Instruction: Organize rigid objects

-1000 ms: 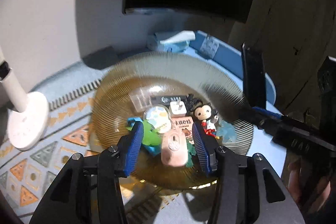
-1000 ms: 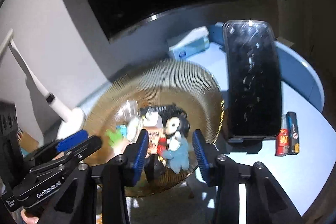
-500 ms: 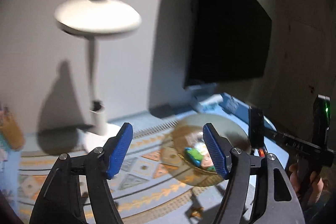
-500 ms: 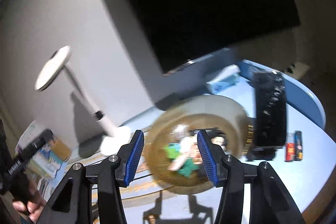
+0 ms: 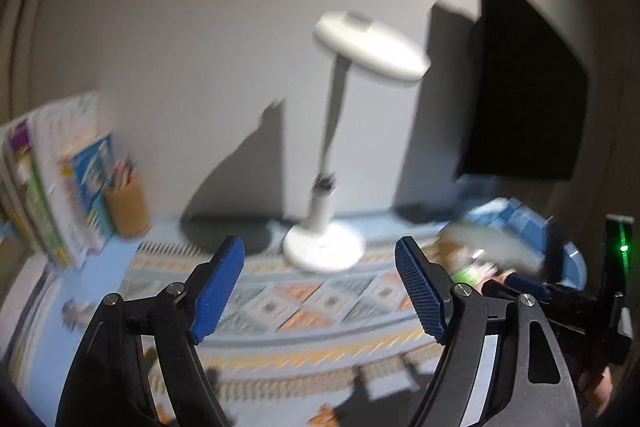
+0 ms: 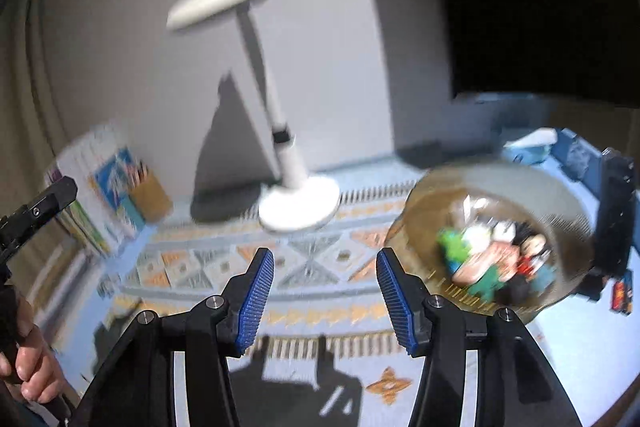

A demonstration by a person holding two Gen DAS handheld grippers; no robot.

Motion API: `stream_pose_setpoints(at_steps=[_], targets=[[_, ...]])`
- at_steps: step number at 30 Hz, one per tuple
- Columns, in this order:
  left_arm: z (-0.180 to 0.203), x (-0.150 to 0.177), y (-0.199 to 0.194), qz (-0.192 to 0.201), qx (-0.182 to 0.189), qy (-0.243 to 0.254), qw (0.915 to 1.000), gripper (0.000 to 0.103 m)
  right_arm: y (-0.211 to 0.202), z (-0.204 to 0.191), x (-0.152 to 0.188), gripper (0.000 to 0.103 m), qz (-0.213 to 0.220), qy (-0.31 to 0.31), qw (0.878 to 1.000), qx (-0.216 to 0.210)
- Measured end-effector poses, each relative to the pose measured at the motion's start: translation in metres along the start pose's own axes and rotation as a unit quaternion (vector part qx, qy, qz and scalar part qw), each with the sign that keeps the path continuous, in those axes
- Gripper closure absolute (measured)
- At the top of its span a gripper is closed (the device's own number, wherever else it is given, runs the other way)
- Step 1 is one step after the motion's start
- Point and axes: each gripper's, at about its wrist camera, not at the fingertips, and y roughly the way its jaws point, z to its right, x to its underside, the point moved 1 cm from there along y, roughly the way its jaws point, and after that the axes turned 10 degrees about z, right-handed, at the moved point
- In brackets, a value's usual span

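Note:
An amber ribbed glass plate (image 6: 480,187) sits on the desk at the right and holds several small toys. Among them are a green figure (image 6: 452,241), a pink item (image 6: 484,259) and a dark-haired doll (image 6: 528,243). In the left wrist view the plate (image 5: 480,237) is a blur at the far right. My left gripper (image 5: 319,247) hangs above the patterned mat with its jaws opening and nothing between them. My right gripper (image 6: 325,255) is open and empty, left of the plate and apart from it.
A white desk lamp (image 6: 298,207) stands on the patterned mat (image 6: 320,267) straight ahead. Books and a pencil cup (image 5: 126,207) line the far left. A black monitor (image 5: 520,99), a phone on a stand (image 6: 614,219) and small packs (image 6: 622,293) are at the right. A hand (image 6: 24,367) shows at the left edge.
Both grippers have drawn back from the plate and swung left toward the lamp. The left jaws have spread wider; the pink item once between them stays in the plate.

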Motion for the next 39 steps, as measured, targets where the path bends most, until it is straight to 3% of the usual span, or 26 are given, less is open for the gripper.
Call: stream_pose_setpoints(at_steps=[6, 14, 21, 24, 39], targets=[[-0.016, 0.071, 0.043, -0.068, -0.036, -0.002, 0.997, 0.026, 0.05, -0.009, 0.059, 0.051, -0.067, -0.005, 0.998, -0.003], [-0.011, 0.127, 0.071, -0.123, -0.036, -0.001, 0.9918, 0.026, 0.077, -0.004, 0.098, 0.051, -0.089, -0.025, 0.996, 0.009], [0.0, 0.141, 0.08, -0.14, -0.046, 0.031, 0.9886, 0.026, 0.086, 0.005, 0.103, 0.051, -0.094, -0.013, 0.995, 0.006], [-0.003, 0.143, 0.08, -0.141, -0.049, 0.024, 0.9886, 0.021, 0.086, 0.005, 0.103, 0.051, -0.094, -0.012, 0.996, 0.001], [-0.011, 0.144, 0.081, -0.15, -0.044, 0.0, 0.9878, 0.021, 0.084, 0.0, 0.106, 0.051, -0.091, -0.021, 0.996, -0.01]])
